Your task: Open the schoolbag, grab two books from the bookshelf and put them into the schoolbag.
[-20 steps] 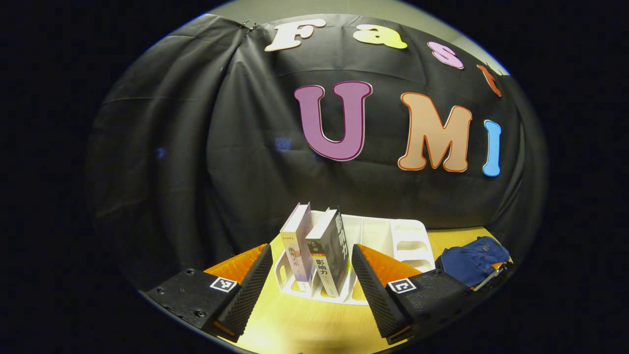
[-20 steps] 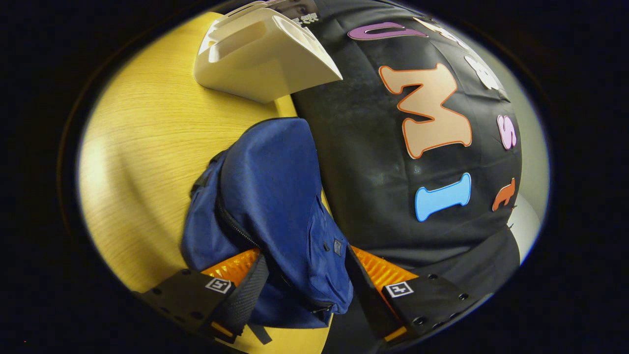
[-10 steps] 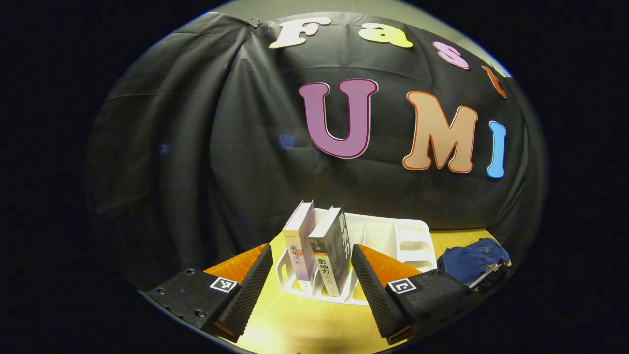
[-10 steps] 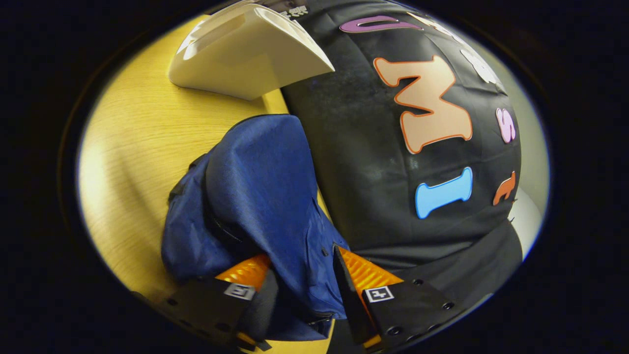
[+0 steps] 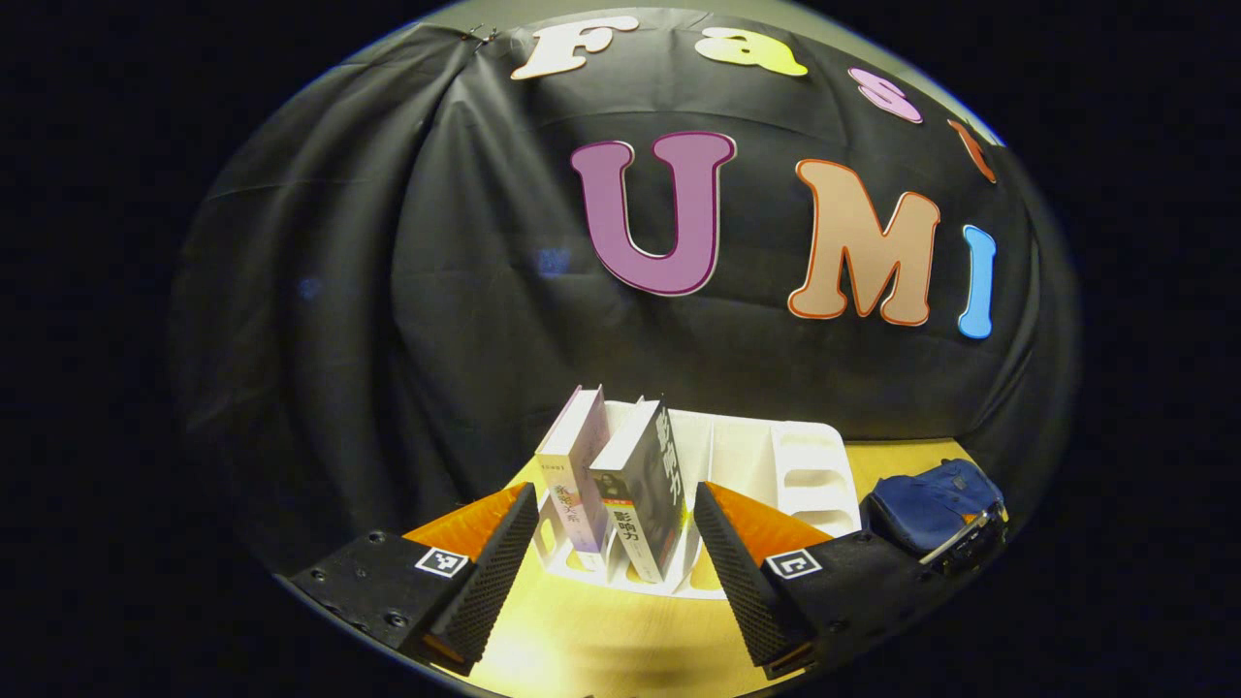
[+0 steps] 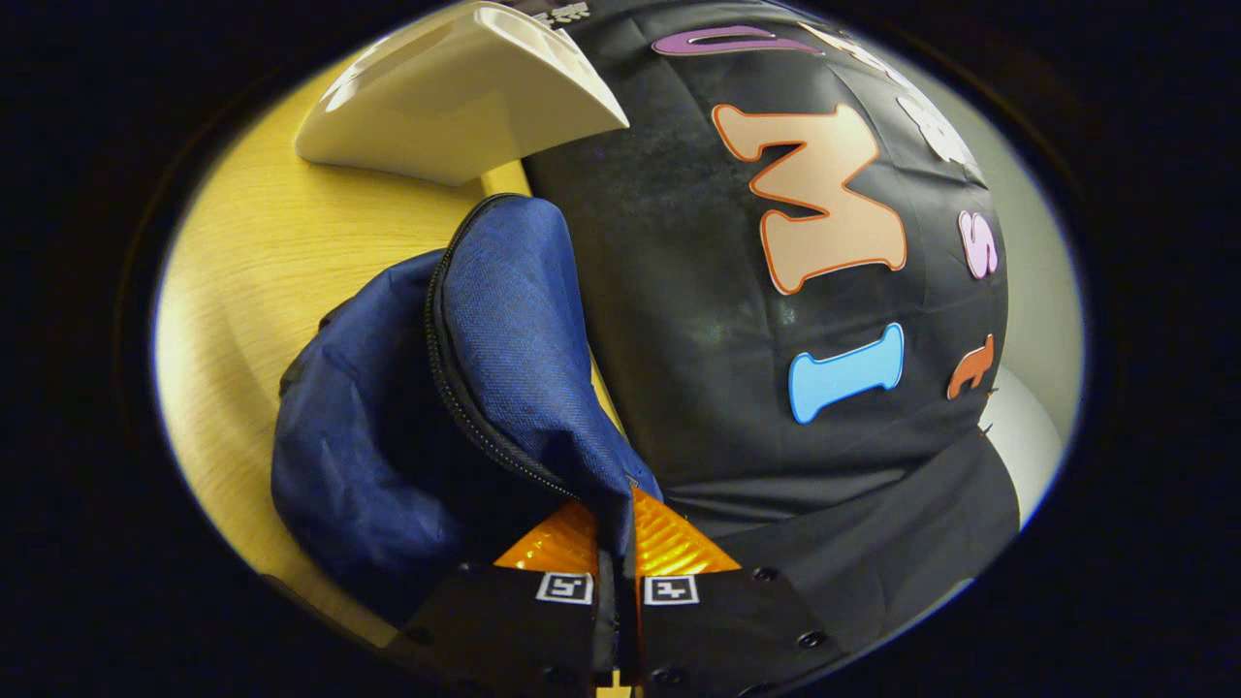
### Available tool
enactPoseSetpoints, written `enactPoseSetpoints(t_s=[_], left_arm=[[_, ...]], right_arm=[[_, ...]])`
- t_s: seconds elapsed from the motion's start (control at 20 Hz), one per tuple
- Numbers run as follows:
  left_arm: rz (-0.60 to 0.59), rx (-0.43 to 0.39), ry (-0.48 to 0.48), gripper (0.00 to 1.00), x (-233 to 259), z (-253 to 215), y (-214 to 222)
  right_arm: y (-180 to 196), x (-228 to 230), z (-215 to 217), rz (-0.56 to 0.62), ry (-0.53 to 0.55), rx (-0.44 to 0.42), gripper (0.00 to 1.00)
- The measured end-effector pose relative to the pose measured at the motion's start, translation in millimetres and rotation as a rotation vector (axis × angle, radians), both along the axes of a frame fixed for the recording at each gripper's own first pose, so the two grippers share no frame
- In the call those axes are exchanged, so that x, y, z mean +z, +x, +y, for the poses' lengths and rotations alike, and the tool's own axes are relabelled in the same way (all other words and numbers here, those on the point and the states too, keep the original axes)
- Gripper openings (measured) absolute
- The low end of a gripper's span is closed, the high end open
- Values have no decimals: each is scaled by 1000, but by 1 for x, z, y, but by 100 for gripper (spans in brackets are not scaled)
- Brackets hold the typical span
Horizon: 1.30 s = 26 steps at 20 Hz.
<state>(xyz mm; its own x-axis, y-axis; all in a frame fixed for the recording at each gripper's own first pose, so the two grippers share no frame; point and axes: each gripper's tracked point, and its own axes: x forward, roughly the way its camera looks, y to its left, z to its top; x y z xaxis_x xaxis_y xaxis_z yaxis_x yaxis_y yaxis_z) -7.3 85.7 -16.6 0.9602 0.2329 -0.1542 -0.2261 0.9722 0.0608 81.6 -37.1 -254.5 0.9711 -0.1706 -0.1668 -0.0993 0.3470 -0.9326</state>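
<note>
Right gripper: fingers pinched together on a fold of the schoolbag flap beside the zipper.
Left gripper: fingers spread wide, nothing held; two books upright in the bookshelf just ahead, between the fingertips.
Schoolbag: zip partly parted.
Risk: thin fabric may slip out; pulling could drag the bag along the table.
Risk: advancing could topple the leaning books.

A black cloth hangs as the booth's back wall, creased in long folds and pinned at its top edge. Above the cloth shows a strip of pale wall, seen again at the right of the right gripper view. The table is light yellow wood with fine grain, lit brightly from above, and it meets the cloth's foot.
</note>
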Motion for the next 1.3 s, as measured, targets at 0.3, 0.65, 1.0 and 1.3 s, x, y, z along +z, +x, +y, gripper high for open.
enactPoseSetpoints(t_s=[0.3,0.65,1.0,1.3], left_arm=[[94,-90,-75,95,9,-2,39],[282,-169,-139,94,14,6,87],[528,-253,-90,95,8,12,129],[761,-262,-58,93,-24,20,148]], right_arm=[[1,10,-4,-11,30,-14,5],[4,18,-9,-11,56,-32,4],[-1,23,-8,-11,62,-42,5],[-11,36,-14,-25,86,-57,4]])
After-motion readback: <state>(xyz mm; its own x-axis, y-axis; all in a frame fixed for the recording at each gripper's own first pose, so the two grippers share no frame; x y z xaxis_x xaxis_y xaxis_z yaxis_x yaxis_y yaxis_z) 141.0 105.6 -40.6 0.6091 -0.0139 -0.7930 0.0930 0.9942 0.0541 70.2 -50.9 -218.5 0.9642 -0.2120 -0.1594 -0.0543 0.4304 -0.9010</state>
